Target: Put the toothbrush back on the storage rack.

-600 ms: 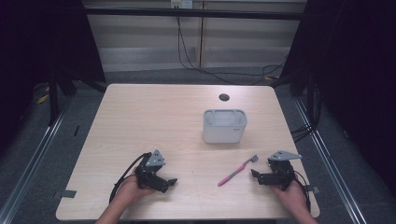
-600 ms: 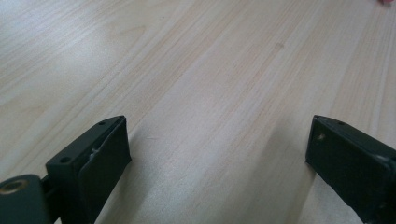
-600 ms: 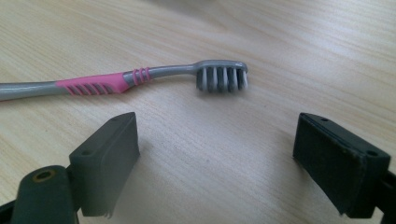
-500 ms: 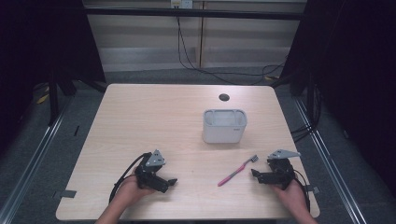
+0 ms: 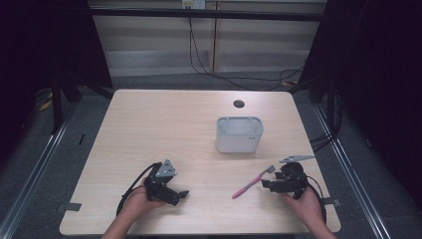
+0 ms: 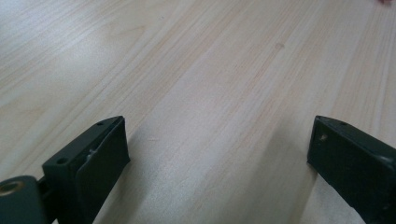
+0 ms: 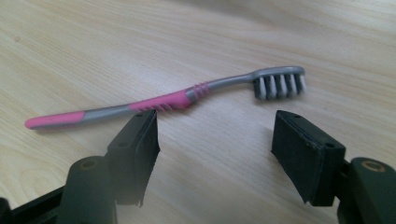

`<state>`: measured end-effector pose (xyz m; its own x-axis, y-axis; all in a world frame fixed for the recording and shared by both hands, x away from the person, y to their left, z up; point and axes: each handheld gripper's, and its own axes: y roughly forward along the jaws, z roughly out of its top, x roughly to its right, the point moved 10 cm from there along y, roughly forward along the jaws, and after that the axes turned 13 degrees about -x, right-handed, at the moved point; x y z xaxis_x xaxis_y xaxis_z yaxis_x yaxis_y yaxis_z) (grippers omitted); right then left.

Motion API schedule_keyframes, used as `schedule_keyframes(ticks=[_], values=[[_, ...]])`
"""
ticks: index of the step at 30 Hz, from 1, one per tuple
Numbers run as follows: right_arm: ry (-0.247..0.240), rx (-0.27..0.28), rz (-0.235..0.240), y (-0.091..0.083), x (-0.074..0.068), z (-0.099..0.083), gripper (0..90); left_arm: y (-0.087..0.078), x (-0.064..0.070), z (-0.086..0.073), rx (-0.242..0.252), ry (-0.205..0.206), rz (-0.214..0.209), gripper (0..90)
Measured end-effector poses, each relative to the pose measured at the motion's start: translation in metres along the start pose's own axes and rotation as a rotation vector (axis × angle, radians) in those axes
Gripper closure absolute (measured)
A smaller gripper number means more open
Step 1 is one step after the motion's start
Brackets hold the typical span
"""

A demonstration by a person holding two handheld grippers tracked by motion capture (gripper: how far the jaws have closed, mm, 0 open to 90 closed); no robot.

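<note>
1. Work had barely begun: toothbrush (image 7: 159, 100) lay flat on the bench (image 5: 164, 124), untouched, near the front right edge; grey holder (image 5: 239, 134) stood well apart behind it, apparently empty.
2. Left to do, by my judgement: grasp, lift, and carry the toothbrush, likely to the holder.
3. Right gripper (image 7: 215, 135) was wide open, holding nothing, its jaws just short of the toothbrush's handle.
4. Left gripper (image 6: 217, 149) was wide open too, empty, low over bare bench at front left.
</note>
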<state>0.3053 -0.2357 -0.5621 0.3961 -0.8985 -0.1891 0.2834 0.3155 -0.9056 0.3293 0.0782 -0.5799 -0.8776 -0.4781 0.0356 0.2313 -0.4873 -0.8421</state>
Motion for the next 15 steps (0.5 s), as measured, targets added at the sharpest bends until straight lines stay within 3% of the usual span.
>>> schedule_keyframes(ticks=[6,15], values=[[-0.004,-0.009,0.011,-0.002,-0.010,0.010,32.6,0.000,-0.001,0.000,-0.008,0.011,0.007,4.4],[0.033,-0.050,-0.006,0.006,-0.014,0.021,38.5,0.000,-0.001,0.000,-0.006,0.006,0.006,4.4]])
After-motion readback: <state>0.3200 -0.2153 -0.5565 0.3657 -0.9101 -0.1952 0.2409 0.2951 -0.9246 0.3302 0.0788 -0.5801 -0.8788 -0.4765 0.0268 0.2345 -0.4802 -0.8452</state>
